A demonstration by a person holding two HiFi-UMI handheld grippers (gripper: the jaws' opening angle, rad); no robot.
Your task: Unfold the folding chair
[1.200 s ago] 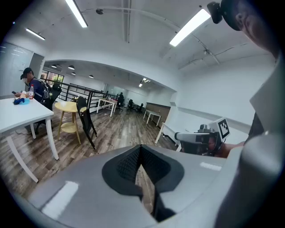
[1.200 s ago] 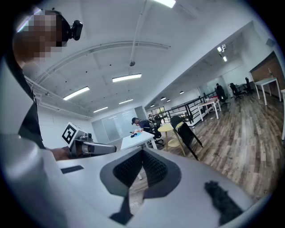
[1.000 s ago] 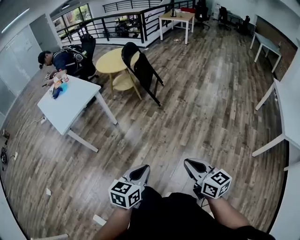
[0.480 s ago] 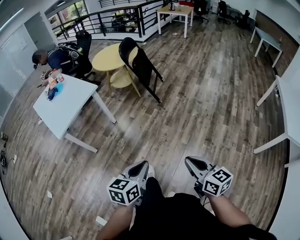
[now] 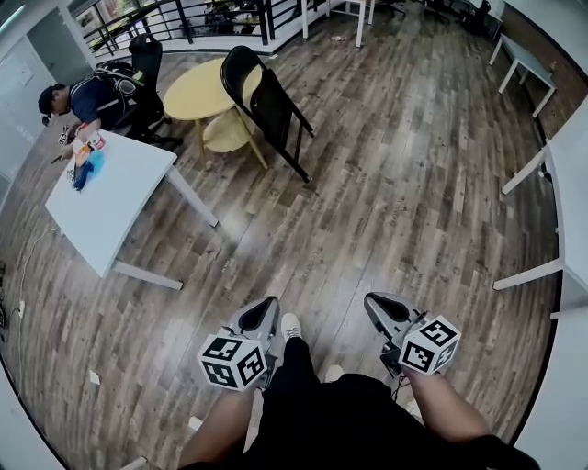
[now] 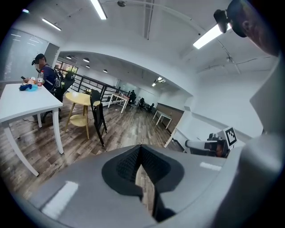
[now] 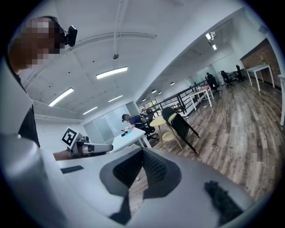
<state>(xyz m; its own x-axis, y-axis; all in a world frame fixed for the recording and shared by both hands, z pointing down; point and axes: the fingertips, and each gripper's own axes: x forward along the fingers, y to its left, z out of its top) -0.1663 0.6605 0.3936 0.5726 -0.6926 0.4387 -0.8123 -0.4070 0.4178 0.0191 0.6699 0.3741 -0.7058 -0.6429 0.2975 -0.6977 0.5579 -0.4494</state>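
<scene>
The black folding chair [image 5: 266, 106] stands folded and tilted, leaning against a round yellow table [image 5: 202, 92] far ahead on the wood floor. It also shows small in the left gripper view as the chair [image 6: 98, 116] and in the right gripper view as the chair [image 7: 180, 126]. My left gripper [image 5: 265, 307] and right gripper [image 5: 377, 305] are held close to my body, well short of the chair. Both are shut with nothing between their jaws.
A white table [image 5: 106, 207] stands at the left, with a person [image 5: 78, 101] seated at its far end. White desks [image 5: 565, 184] line the right side. A black railing [image 5: 184, 18] runs along the back. Bare wood floor [image 5: 367, 211] lies between me and the chair.
The chair, tables and floor have shifted closer and toward the upper left in the head view. Both grippers stay shut, side by side, a little lower in the picture.
</scene>
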